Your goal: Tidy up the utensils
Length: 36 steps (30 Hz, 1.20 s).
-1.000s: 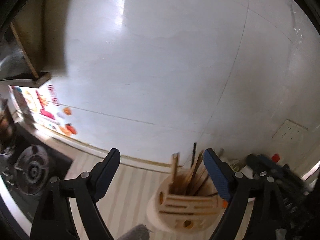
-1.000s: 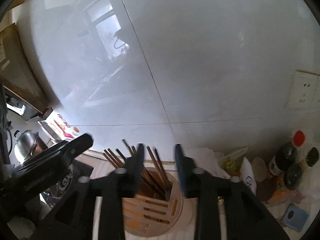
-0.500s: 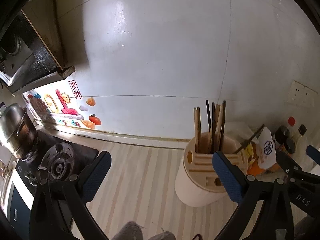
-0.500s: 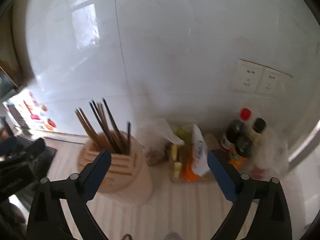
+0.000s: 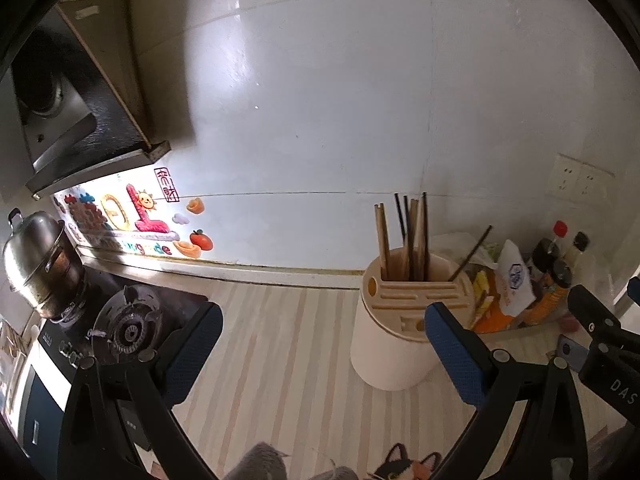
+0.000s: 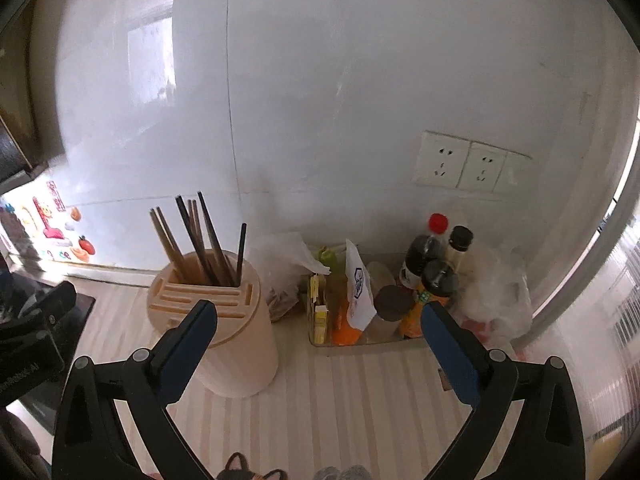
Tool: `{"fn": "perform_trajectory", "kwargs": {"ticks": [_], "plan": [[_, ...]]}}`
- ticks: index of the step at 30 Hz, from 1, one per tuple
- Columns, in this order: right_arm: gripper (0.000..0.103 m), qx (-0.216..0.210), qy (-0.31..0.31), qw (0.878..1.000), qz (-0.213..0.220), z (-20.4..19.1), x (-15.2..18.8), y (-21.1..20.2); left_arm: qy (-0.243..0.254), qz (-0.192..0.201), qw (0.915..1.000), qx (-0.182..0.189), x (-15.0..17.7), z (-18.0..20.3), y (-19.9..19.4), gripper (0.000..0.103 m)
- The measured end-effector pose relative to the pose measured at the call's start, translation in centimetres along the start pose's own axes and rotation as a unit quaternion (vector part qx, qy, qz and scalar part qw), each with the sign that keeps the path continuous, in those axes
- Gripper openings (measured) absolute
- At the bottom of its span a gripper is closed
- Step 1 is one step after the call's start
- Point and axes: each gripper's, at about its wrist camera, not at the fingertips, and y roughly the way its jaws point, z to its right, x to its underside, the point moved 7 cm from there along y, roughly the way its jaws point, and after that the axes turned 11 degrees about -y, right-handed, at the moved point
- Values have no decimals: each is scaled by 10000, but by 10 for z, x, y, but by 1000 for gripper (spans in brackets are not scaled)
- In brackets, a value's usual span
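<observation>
Here the cream utensil holder (image 5: 394, 334) stands on the striped counter (image 5: 288, 344), chopsticks (image 5: 404, 236) upright in its far slots. The left gripper (image 5: 322, 340) hangs spread wide and empty, just left of the holder. The right gripper (image 6: 318, 336) is spread too, gripping nothing, with the sauce bottles (image 6: 434, 268) beyond it by the far wall.

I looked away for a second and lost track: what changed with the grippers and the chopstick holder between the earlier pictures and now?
Both grippers backed away from the chopstick holder. The right gripper, jaws nearly shut just over the chopsticks a second ago, is now wide open and empty. The left gripper stayed open and empty. The chopsticks remain standing in the holder on the counter.
</observation>
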Motion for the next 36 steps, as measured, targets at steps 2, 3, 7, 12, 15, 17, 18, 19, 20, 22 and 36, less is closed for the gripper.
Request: {"fn": "perform_trajectory", "kwargs": {"ticks": [2,3,7,12,15,17,18,19,20,22,36], "plan": [[103,0,2,9999,116,2,2,-19,-23,37,10000,26,3,-2,-17,103],[103,0,-18,9999,169,4,3,-30,-28,59,10000,56,6,-4,-25,103],[103,-14,-47,9994,349,8,10,-72,-94,139,9997,163,17,-7,-69,103],[103,-13,-67,9980,633,13,24,-135,-131,311,9992,205,31,-10,-125,103],[103,-5,-140,9970,762,15,34,-174,-166,367,9990,215,42,-14,-158,103],[103,-4,-157,9962,852,16,40,-196,-157,429,9988,181,46,-16,-172,103],[103,-11,-143,9960,887,16,42,-204,-164,449,9987,161,49,-18,-180,103],[103,-15,-130,9957,914,17,46,-214,-183,444,9987,144,53,-19,-186,103],[103,-4,-132,9956,929,18,49,-224,-196,439,9987,138,56,-21,-191,103],[103,-51,-111,9956,931,20,55,-236,-206,429,9988,112,61,-25,-201,103],[103,-30,-34,9954,956,21,67,-270,-164,374,9992,29,70,-35,-220,103]]}}
